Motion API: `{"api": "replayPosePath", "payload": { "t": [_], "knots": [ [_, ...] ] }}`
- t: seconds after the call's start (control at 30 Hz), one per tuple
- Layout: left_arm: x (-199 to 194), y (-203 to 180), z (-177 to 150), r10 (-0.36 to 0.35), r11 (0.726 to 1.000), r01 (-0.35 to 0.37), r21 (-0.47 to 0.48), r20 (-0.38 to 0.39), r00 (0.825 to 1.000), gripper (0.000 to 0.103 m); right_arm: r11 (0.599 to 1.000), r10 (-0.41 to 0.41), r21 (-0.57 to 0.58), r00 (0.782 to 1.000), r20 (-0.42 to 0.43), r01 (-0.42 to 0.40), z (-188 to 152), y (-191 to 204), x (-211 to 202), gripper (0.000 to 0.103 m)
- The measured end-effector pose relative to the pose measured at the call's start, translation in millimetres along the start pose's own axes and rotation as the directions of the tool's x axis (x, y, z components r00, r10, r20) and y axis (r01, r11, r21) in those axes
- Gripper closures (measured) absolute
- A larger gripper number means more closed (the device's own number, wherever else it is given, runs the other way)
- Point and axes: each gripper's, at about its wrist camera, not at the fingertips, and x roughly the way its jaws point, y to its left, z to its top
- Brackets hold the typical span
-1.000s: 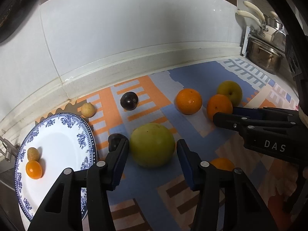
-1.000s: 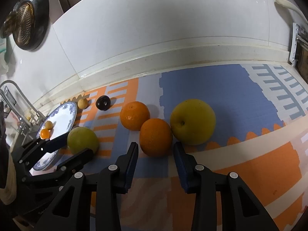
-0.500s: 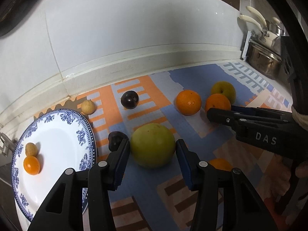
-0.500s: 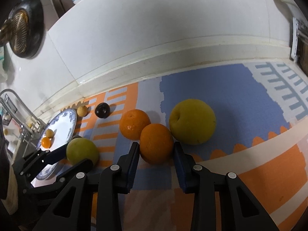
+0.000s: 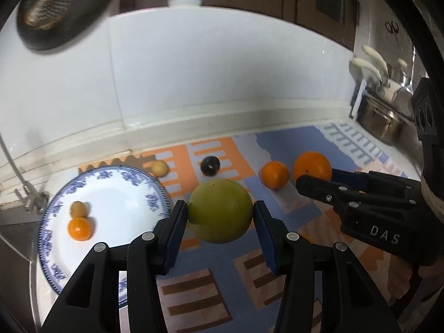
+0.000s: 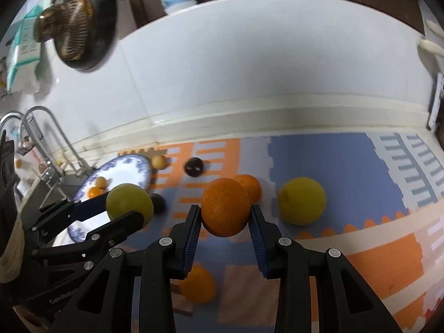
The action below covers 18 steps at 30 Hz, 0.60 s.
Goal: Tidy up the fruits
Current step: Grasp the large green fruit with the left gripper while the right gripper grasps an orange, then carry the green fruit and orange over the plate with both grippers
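Currently both grippers are loaded. My left gripper (image 5: 220, 216) pinches the large round yellow-green fruit (image 5: 220, 210) across its widest part, pads on opposite sides, so it shouldn't roll out. It hangs clear of the patterned orange-and-blue mat (image 5: 291, 144), just beside the rim of the white plate with blue floral border (image 5: 155, 191).

My right gripper (image 6: 224, 216) clamps a round orange (image 6: 225, 206) the same way, at the equator, lifted off the mat. Grip looks centred; no tilt visible.

Plate already carries two small items: a small orange citrus (image 5: 80, 229) and a small tan round fruit (image 5: 78, 208), touching each other on its left side. That leaves the right half of the plate bare, which I judge is where the big fruit goes.

Loose on the mat:
- second orange (image 6: 249, 187), right behind the held one
- big yellow pear-like fruit (image 6: 302, 200), to its right
- dark plum-like fruit (image 6: 194, 167) and a small tan fruit (image 6: 159, 161) near the wall
- another orange (image 6: 198, 284) below my right fingers
- a dark fruit (image 6: 158, 202), partly hidden behind the green one

Likely next: left places first, since it's closest to the plate. Risk: round fruit rolling on the shallow plate and knocking the small ones.
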Motion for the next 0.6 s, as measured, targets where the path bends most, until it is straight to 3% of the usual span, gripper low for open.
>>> {"api": "replayPosePath", "payload": {
  "t": [0.3,0.53,0.57,0.6],
  "knots": [
    [-39.1,22.9,1.3,0.07,0.996,-0.066,-0.06,0.068,0.995,0.055,0.994,0.071,-0.092,0.997,0.044,-0.066,13.1,37.6,-19.8,0.067],
    [-56.3,51.9,-8.2,0.148,0.983,-0.14,-0.117,0.067,0.987,0.057,0.978,0.132,-0.169,0.99,0.056,-0.121,21.6,74.1,-18.9,0.067],
    [-58.5,57.6,-10.3,0.161,0.98,-0.152,-0.129,0.065,0.985,0.061,0.974,0.144,-0.183,0.988,0.055,-0.132,22.2,79.8,-18.2,0.067],
    [-61.4,62.0,-11.8,0.174,0.977,-0.164,-0.136,0.069,0.982,0.081,0.971,0.152,-0.193,0.987,0.055,-0.138,22.8,84.9,-17.0,0.067]
  ]
}}
